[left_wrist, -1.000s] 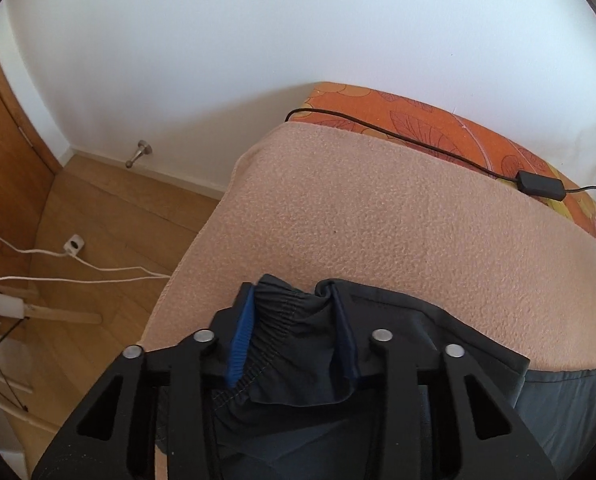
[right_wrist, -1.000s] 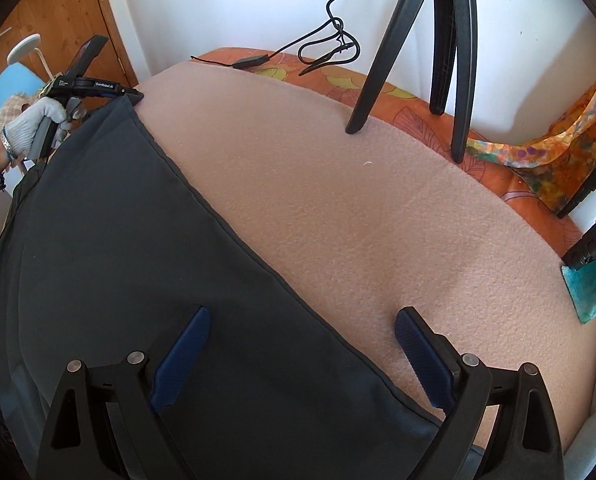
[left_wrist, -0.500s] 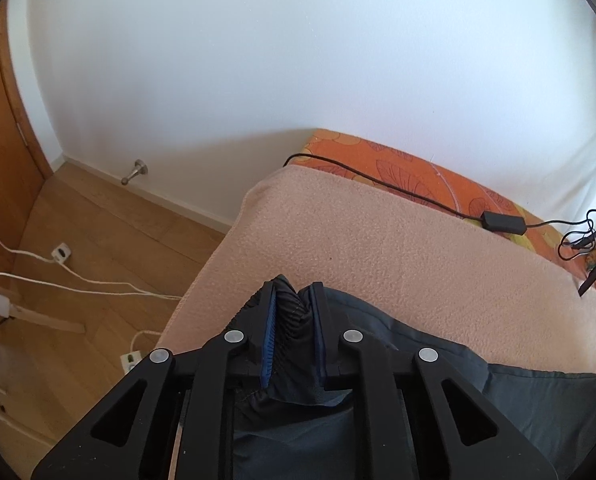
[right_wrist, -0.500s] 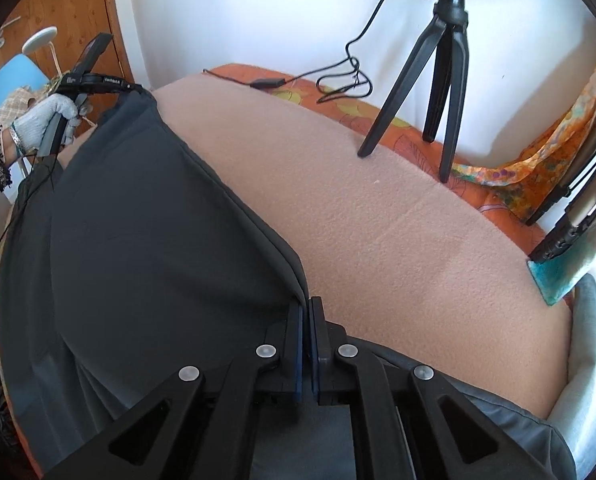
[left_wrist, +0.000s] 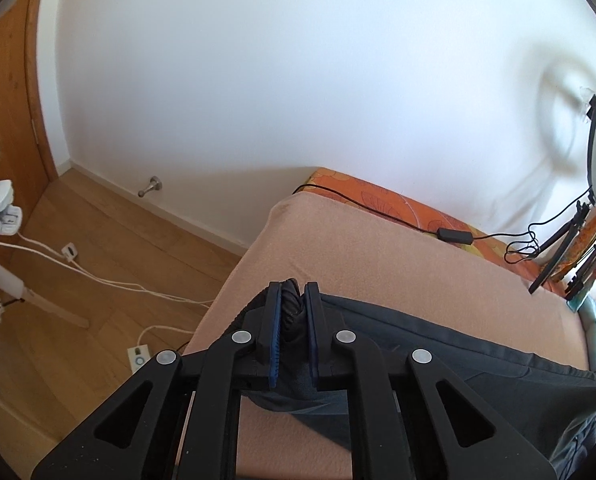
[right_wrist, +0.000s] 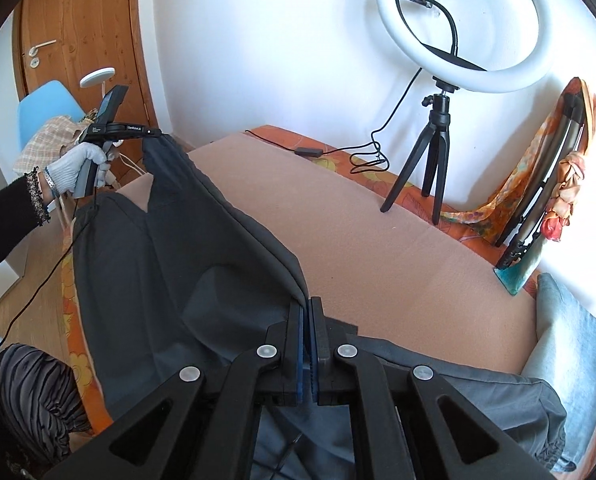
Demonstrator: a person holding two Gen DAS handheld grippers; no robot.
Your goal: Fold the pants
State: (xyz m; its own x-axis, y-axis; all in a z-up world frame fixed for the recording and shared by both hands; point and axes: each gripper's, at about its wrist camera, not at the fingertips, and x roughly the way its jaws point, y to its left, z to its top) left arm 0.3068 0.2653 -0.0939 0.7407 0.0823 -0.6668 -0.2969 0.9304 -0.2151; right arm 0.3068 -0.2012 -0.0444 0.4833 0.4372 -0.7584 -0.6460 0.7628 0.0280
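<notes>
Left wrist view: the left gripper (left_wrist: 294,300) has its jaws drawn narrow, clamped on a bunched, gathered edge of the dark grey pants (left_wrist: 438,332). From the clamp the cloth runs toward 4 o'clock across the peach blanket (left_wrist: 378,256), with a slack fold hanging under the gripper body. At 2 o'clock a black cable with an adapter (left_wrist: 454,235) lies on the orange patterned sheet (left_wrist: 382,196) against the white wall. At 9 o'clock white cords (left_wrist: 98,276) trail over the wood floor.

Right wrist view: the right gripper (right_wrist: 308,312) has its jaws pressed together on a thin edge of the pants (right_wrist: 178,264). The cloth is lifted off the blanket (right_wrist: 378,248) along a taut line toward 10 o'clock, where the left gripper (right_wrist: 154,133) holds the far corner in a white-gloved hand (right_wrist: 78,168). The remainder drapes down toward 7 o'clock. A ring light on a black tripod (right_wrist: 430,160) stands at 1 o'clock; a light blue pillow (right_wrist: 570,344) lies at 4 o'clock.
</notes>
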